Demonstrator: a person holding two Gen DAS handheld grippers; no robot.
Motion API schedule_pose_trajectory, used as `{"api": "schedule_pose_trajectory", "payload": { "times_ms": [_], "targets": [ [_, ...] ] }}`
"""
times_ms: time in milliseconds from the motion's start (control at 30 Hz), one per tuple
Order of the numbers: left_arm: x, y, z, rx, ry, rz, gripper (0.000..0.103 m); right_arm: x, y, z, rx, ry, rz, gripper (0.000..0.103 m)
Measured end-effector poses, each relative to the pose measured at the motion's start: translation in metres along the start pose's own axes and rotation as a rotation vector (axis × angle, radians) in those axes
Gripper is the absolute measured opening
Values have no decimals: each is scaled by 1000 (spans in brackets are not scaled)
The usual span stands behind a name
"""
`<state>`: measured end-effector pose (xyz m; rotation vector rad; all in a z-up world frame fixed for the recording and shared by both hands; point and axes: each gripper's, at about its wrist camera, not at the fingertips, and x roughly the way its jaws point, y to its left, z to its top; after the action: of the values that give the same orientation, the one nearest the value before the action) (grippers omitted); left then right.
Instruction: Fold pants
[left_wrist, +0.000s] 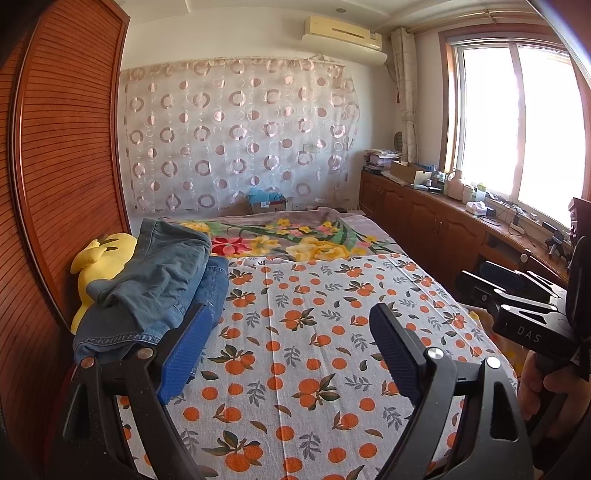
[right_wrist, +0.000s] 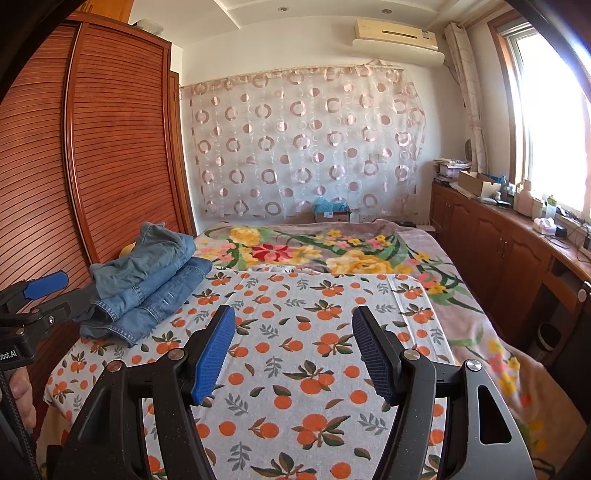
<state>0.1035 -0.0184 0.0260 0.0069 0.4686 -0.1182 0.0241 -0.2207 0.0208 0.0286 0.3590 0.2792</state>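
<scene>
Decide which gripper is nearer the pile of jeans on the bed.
Left. The left gripper hovers right beside the jeans pile; the right gripper hangs over the orange-print sheet, farther off.

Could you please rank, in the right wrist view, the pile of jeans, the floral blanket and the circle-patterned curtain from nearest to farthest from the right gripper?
1. Pile of jeans, left of the right gripper, on the orange-print sheet.
2. Floral blanket, straight ahead.
3. Circle-patterned curtain, on the far wall.

Bed (right_wrist: 476, 332) before me. Orange-print sheet (right_wrist: 295, 354) covers its near half; floral blanket (right_wrist: 354, 254) spreads over the far half. Folded jeans (right_wrist: 147, 284) stacked at the sheet's left edge, touching a yellow plush (left_wrist: 107, 251).
</scene>
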Motion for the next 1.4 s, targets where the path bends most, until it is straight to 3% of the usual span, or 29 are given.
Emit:
{"api": "schedule_pose_trajectory", "payload": {
  "times_ms": [1400],
  "targets": [
    [-3, 2, -1, -2, -5, 0, 88, 2, 1, -4, 0, -9, 4, 68]
  ]
}}
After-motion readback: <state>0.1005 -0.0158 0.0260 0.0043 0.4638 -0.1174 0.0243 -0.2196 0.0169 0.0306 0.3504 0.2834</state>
